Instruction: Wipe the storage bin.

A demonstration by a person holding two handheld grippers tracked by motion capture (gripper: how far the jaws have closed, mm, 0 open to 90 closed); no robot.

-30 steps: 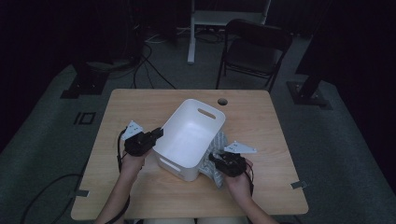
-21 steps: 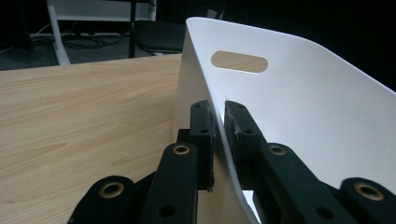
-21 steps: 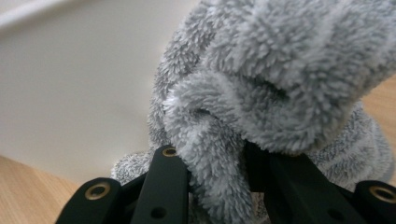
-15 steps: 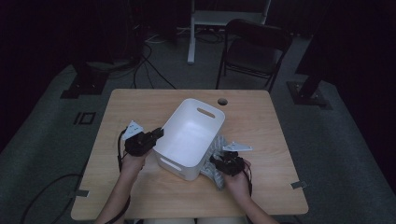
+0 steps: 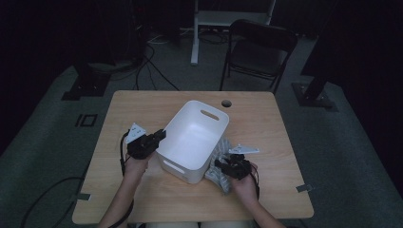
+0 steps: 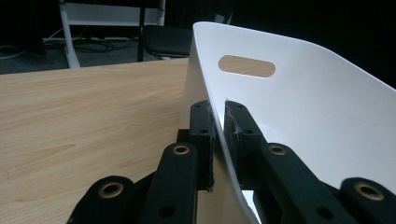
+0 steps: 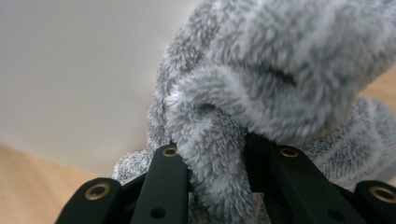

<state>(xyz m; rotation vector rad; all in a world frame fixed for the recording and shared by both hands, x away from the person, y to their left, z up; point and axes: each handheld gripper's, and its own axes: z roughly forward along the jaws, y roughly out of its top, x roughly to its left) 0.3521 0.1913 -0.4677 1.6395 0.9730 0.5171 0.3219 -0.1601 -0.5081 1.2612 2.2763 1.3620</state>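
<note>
Chair (image 5: 259,50) beyond table (image 5: 142,109), bin (image 5: 192,137) between tongs, possibly tilted

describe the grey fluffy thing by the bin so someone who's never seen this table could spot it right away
On the wooden table, find the white bin near the middle. Against the bin's outer wall on the person's right lies a grey fuzzy cloth, pinched by the right gripper. It is the one soft, shaggy, mottled thing there.

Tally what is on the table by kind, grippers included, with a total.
White plastic bin: 1, its wall clamped by the left gripper
Grey fuzzy cloth: 1, a fold pinched in the right gripper
Handheld grippers: 2
Total: 4
</note>
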